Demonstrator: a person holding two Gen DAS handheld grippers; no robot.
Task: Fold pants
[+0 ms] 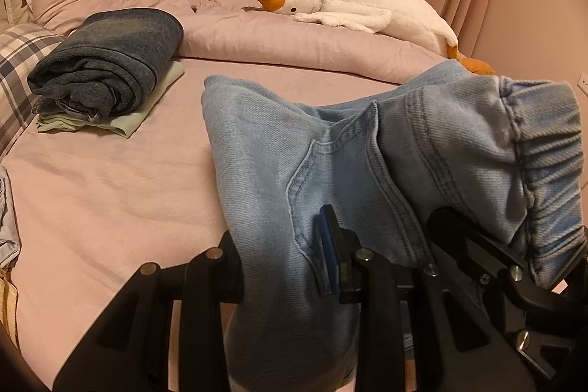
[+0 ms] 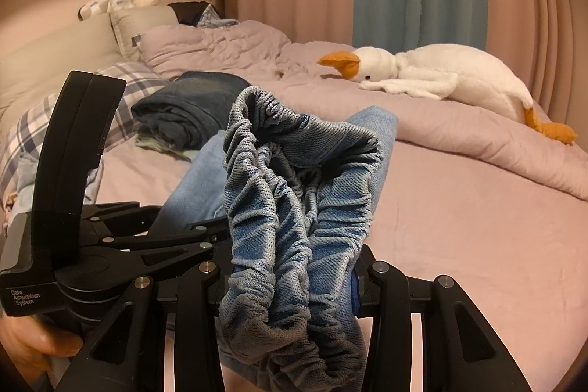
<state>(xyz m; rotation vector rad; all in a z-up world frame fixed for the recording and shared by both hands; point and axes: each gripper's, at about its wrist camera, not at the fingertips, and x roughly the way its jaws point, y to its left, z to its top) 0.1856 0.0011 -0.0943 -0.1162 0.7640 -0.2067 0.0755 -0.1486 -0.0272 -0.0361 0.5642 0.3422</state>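
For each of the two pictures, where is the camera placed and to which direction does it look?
Left wrist: on the left hand-held gripper, looking across the bed; it clamps the light jeans.
Right wrist: on the right hand-held gripper, facing the curtains, clamping the elastic waistband; a hand shows.
Both share the goose toy and folded dark pants.

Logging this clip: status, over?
Both claws, left and right, clamped on light jeans. Jeans half lifted over bed. Landing spot clear.

Twilled denim pants (image 1: 279, 142), fuzzy plush goose (image 1: 367, 2), matt plastic claw (image 2: 290, 278).
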